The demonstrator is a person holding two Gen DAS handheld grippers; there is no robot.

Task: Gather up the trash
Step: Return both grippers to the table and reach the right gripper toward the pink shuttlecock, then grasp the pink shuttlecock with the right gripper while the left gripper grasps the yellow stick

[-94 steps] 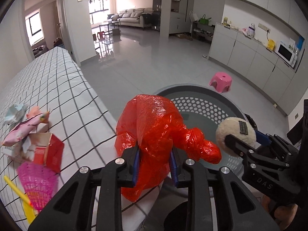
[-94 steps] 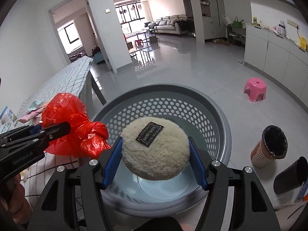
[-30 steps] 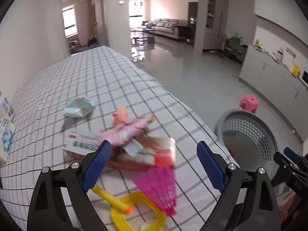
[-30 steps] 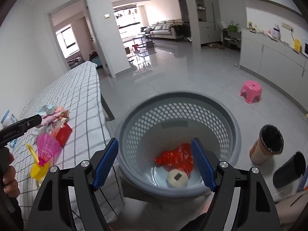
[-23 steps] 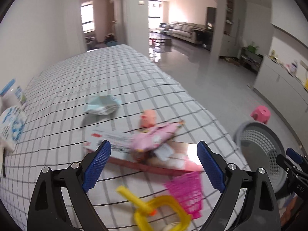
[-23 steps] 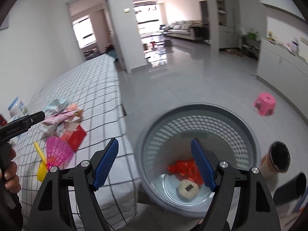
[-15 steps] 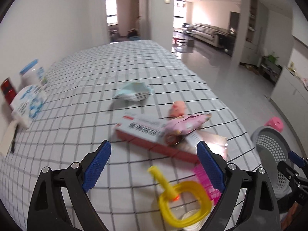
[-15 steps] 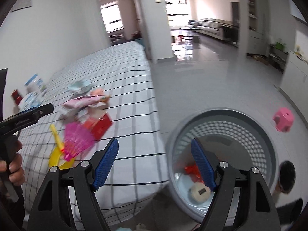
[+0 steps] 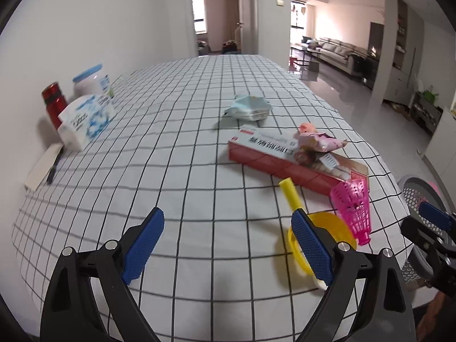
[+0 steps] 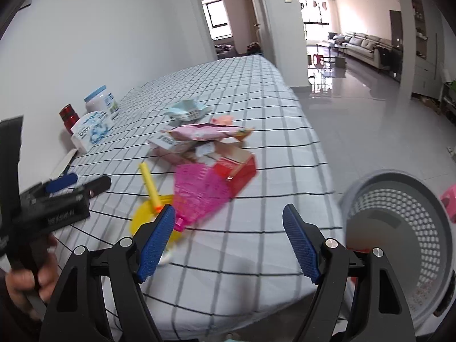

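The left tongs (image 9: 228, 245) are released, with nothing between the blue pads (image 9: 144, 245), and they hang over a bare part of the checked cloth on the table (image 9: 176, 142). The right tongs (image 10: 228, 242) are also released and empty; they hang over the near edge of the table, between the trash pile and the grey perforated basket (image 10: 404, 256) that stands on the floor just beside the table.

Just in front of the right pad of the left tongs lies a yellow plastic scoop (image 9: 319, 228), and a pink shuttlecock (image 9: 353, 205) touches its rim. Behind them lies a long red and white carton (image 9: 285, 156), and a pink snack wrapper (image 9: 322, 144) rests on top of it. A crumpled pale blue packet (image 9: 250, 108) lies apart, further back on the table.

At the wall side of the table stand a red bottle (image 9: 54, 102), a white jar with a blue lid (image 9: 91, 82) and a tissue pack (image 9: 85, 119). Inside the basket something red shows low at the wall, but it is too blurred to name.
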